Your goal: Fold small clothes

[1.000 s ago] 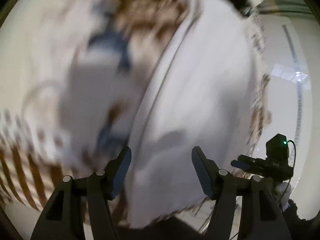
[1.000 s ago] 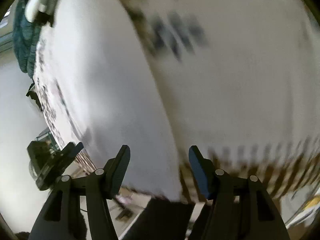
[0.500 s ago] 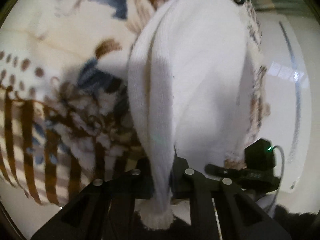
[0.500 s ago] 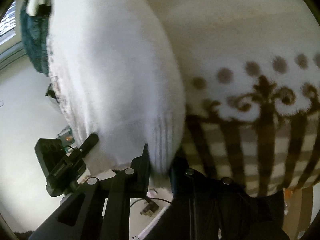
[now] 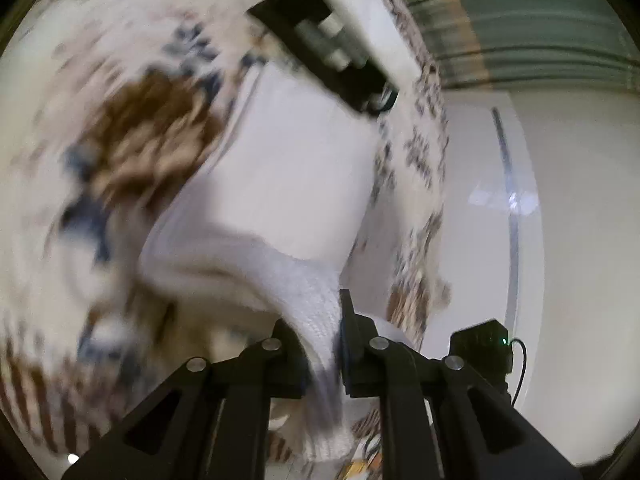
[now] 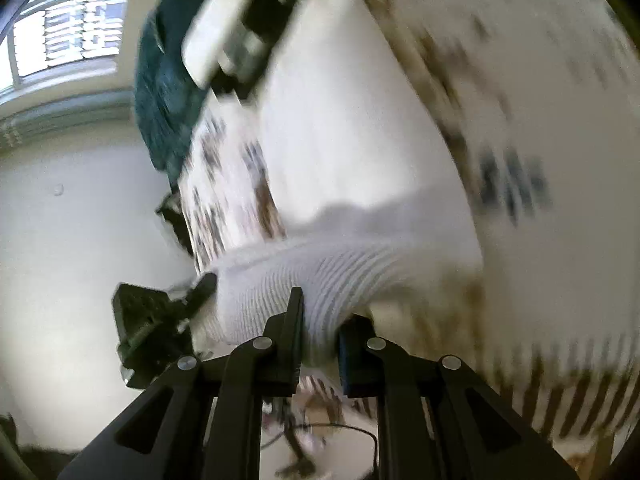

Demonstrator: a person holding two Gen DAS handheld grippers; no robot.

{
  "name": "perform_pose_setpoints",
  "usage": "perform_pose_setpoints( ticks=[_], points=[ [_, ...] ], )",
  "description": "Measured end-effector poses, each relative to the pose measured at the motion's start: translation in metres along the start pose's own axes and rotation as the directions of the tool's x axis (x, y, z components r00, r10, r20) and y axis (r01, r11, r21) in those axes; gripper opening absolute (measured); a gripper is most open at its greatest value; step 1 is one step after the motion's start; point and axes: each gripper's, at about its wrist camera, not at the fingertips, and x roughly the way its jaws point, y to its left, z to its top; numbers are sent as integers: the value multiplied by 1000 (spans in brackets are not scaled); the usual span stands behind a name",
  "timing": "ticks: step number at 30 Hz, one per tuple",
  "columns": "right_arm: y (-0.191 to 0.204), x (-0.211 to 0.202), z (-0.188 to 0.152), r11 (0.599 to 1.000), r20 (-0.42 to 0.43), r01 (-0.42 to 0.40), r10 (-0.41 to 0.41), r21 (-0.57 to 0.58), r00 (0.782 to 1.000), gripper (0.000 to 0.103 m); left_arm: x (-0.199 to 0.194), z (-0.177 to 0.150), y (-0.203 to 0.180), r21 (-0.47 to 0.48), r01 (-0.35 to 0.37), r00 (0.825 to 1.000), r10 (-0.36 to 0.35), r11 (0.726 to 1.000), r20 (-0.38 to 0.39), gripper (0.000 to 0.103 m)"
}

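Note:
A white knit garment point(image 5: 288, 168) lies on a patterned fleece blanket point(image 5: 144, 152). My left gripper point(image 5: 320, 332) is shut on the garment's near ribbed edge and lifts it off the blanket. In the right wrist view my right gripper point(image 6: 318, 332) is shut on the ribbed hem of the same garment point(image 6: 344, 160) and also holds it raised. The rest of the garment stretches away flat toward the far end. Both views are blurred by motion.
A black and white device point(image 5: 340, 40) sits at the garment's far end; it also shows in the right wrist view point(image 6: 240, 28). A dark teal cloth point(image 6: 168, 80) lies beyond it. The blanket's edge point(image 5: 432, 200) drops to a pale floor. The other gripper point(image 5: 480, 352) shows beside mine.
Both grippers went from open over the garment to shut on its near edge. They have since lifted that edge up off the blanket, and the cameras now look further along the garment.

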Motion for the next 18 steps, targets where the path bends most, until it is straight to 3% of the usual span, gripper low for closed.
perform_pose_setpoints(
  ticks=[6,8,10,12,13,14,16,18],
  points=[
    [30,6,142,1000,124,-2,3,-8,992,15,59,103,-8,-53,78,995,-74,996,64,13],
    [36,16,188,1000,142,-2,0,10,990,17,72,134,-3,-91,78,994,-71,993,77,24],
    [38,23,216,1000,156,-8,3,29,988,22,79,158,-1,-112,95,991,-83,989,105,45],
    [38,21,238,998,178,-51,44,38,983,37,76,176,2,-127,153,982,-137,980,129,51],
    [39,17,244,996,193,-78,70,37,979,56,73,180,2,-117,156,981,-140,981,137,57],
    [38,13,240,995,205,-91,83,31,975,67,69,182,1,-93,131,982,-117,987,145,58],
    [36,4,235,998,228,-64,60,13,972,67,66,182,-2,-19,50,988,-46,999,148,58],
    [32,3,229,996,230,89,-83,-14,970,67,76,182,-6,69,-67,991,58,995,120,58]
  ],
)
